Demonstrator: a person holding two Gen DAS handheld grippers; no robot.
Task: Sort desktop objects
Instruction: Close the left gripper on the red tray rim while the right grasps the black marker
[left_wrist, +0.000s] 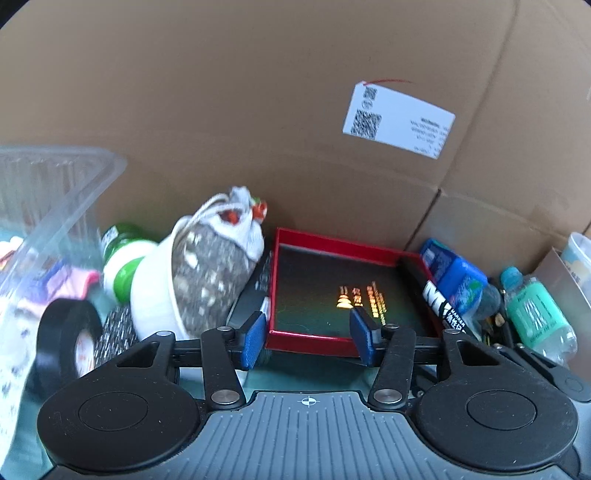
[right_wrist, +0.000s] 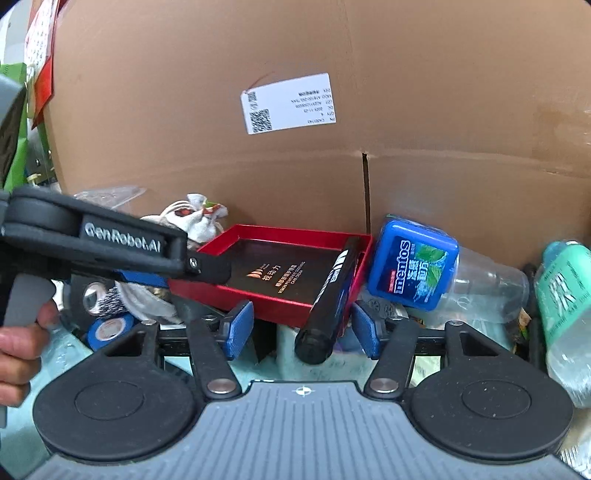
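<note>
A red box lid with a black inside (left_wrist: 332, 291) (right_wrist: 280, 269) lies in front of a big cardboard box. My left gripper (left_wrist: 308, 334) is open, its blue pads astride the lid's near rim; in the right wrist view its fingers (right_wrist: 207, 267) reach over the lid's left edge. A black marker (right_wrist: 328, 299) leans on the lid's right rim. My right gripper (right_wrist: 301, 328) is open with the marker's near end between its pads. A blue Mentos box (right_wrist: 412, 264) (left_wrist: 454, 275) sits to the right.
A white bowl holding a grey drawstring pouch (left_wrist: 207, 273), a green-and-white bottle (left_wrist: 123, 258), a black tape roll (left_wrist: 66, 336) and a clear plastic tub (left_wrist: 44, 199) are left. A teal water bottle (right_wrist: 565, 306) and a clear cup (right_wrist: 487, 284) are right. The cardboard box (right_wrist: 332, 147) walls the back.
</note>
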